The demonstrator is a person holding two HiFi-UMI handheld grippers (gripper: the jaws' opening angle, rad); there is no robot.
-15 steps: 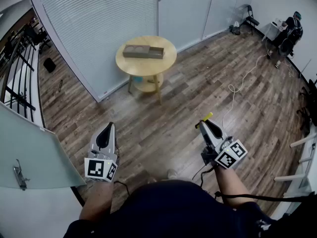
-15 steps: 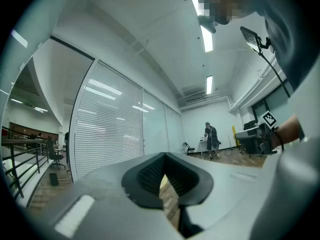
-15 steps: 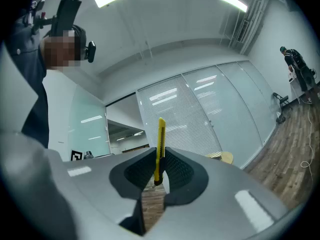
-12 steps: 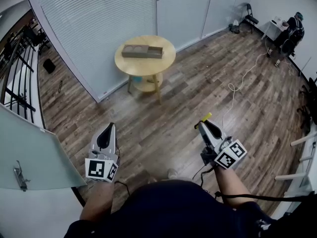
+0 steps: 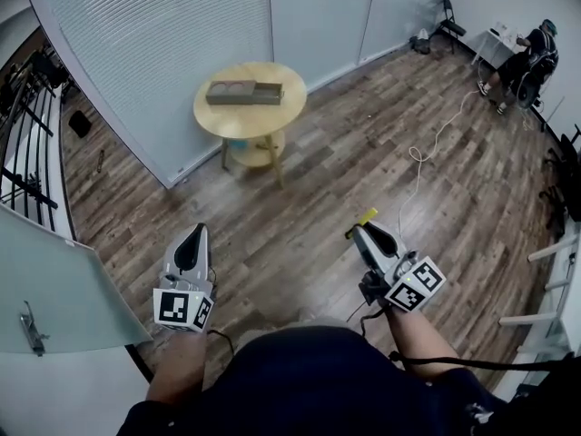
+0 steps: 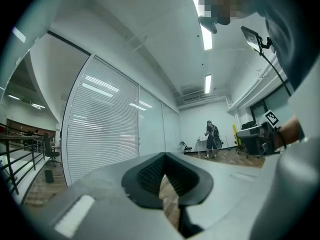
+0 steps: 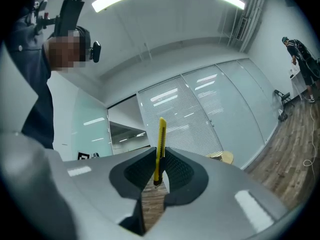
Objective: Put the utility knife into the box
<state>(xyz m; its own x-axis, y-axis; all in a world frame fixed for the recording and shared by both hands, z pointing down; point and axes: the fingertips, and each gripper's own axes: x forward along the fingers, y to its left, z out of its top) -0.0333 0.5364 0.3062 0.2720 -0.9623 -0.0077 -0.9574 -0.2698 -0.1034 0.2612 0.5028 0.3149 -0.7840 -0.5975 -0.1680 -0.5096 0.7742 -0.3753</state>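
Note:
The yellow utility knife (image 5: 364,218) sticks out of my right gripper (image 5: 360,229), which is shut on it at waist height over the wooden floor. In the right gripper view the knife (image 7: 160,144) stands upright between the dark pads (image 7: 175,171). The long brown box (image 5: 243,92) lies on a round wooden table (image 5: 272,116) several steps ahead and to the left. My left gripper (image 5: 194,237) hangs shut and holds nothing; in its own view the left gripper (image 6: 165,159) points across the room.
A glass wall with white blinds (image 5: 163,34) runs behind the table. A glass door (image 5: 54,289) stands at my near left. A pale cable (image 5: 422,157) snakes over the floor at the right. A person (image 5: 526,57) sits in the far right corner.
The table and box have slid left and slightly up in the head view. Both grippers have shifted a little left and down, and the knife stays in the right one.

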